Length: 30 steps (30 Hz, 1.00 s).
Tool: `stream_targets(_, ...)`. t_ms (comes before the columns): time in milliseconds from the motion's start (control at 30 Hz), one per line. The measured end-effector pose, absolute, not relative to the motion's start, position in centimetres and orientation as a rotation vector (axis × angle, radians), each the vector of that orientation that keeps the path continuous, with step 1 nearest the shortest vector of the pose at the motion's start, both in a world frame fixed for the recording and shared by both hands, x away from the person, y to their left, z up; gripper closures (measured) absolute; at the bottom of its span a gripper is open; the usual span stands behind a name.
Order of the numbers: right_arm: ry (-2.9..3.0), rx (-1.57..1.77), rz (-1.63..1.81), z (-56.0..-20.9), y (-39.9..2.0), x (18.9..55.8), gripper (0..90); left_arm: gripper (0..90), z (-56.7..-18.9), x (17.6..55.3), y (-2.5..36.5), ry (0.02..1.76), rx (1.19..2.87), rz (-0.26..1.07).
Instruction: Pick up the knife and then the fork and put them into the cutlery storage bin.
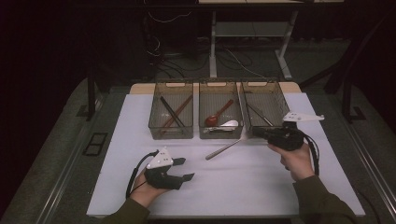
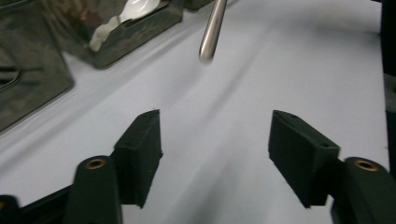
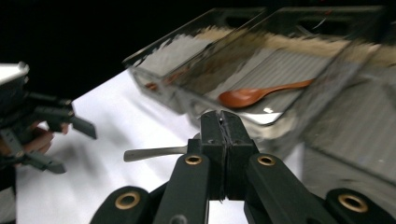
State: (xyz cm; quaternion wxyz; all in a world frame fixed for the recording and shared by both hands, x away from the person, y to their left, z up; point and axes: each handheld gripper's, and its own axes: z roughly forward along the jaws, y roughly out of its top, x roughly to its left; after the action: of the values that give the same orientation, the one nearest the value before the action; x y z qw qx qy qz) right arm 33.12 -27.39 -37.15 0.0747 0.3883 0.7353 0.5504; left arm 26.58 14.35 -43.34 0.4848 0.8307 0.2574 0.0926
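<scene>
The right tool (image 1: 259,134) is clamping one end of a metal utensil (image 1: 225,148), its jaws pressed together on it, as the right gripper view shows with the handle (image 3: 156,152) sticking out to the side. The utensil is hanging at a slant just in front of three mesh bins at the far side of the desk (image 1: 243,186), its free end pointing toward the left tool (image 1: 183,169); whether that end is touching the desk is unclear. Gripping it at the end is probably letting the person swing it over a bin wall. The middle bin (image 1: 220,136) is holding a wooden spoon (image 1: 217,115) and a white spoon (image 1: 226,124), the left bin (image 1: 171,133) dark sticks, so cutlery is seemingly being sorted by kind. The left tool is resting low near the desk's front, jaws wide apart and holding nothing, likely waiting clear of the right hand's path; its own view is showing the utensil's tip (image 2: 212,29) ahead.
</scene>
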Motion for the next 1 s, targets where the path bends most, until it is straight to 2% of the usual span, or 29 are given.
stream_targets(233, 2.092, 1.209, 1.642, -35.1, -30.6, 34.3, 88.4, 13.6, -43.8, 27.0, 15.5, 0.671, 2.011, 0.272)
stream_targets(433, 2.024, 1.245, 1.616, -33.3, -32.9, 35.3, 88.4, 8.7, -43.6, 27.1, 15.5, 0.688, 2.006, 0.290)
stream_targets(600, 1.967, 1.284, 1.565, -32.1, -34.9, 36.3, 88.4, 0.5, -43.8, 27.2, 15.3, 0.709, 2.032, 0.265)
stream_targets(1000, 1.878, 1.363, 1.400, -30.7, -38.5, 38.1, 88.4, 0.0, -44.0, 27.1, 15.0, 0.702, 2.044, 0.253)
